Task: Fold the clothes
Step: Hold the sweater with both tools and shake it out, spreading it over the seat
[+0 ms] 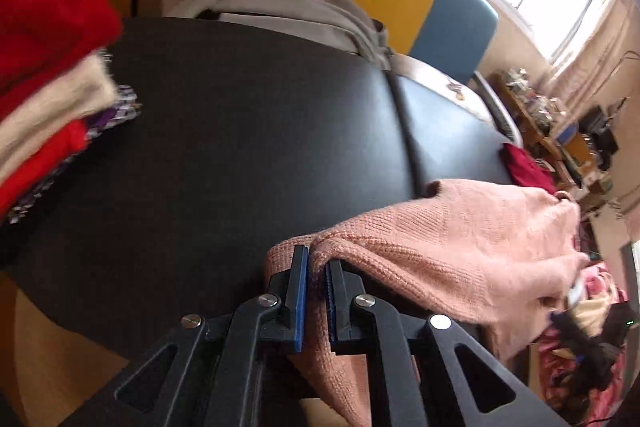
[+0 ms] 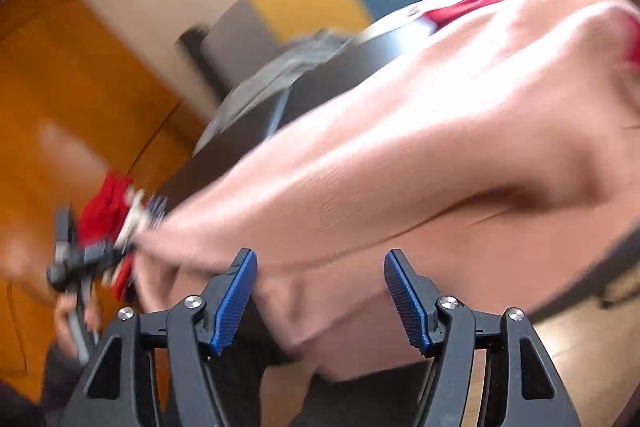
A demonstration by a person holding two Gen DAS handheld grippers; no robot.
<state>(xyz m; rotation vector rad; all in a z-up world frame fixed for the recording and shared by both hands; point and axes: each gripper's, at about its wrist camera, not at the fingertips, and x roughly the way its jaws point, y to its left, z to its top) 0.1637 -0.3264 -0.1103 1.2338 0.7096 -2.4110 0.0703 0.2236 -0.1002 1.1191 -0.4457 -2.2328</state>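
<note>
Left wrist: my left jaws [image 1: 318,269] pinch the pink sweater's [image 1: 460,227] hem | right jaws [image 2: 320,281] gape, holding nothing | sweater unfolded, draped off table [image 1: 240,131] edge | folded stack [image 1: 48,75] at table's far-left corner

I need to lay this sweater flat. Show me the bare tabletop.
Bare black table runs between the folded stack at its left edge and the pink sweater near right. Crowded: grey clothes behind, dark red garment at the right.
</note>
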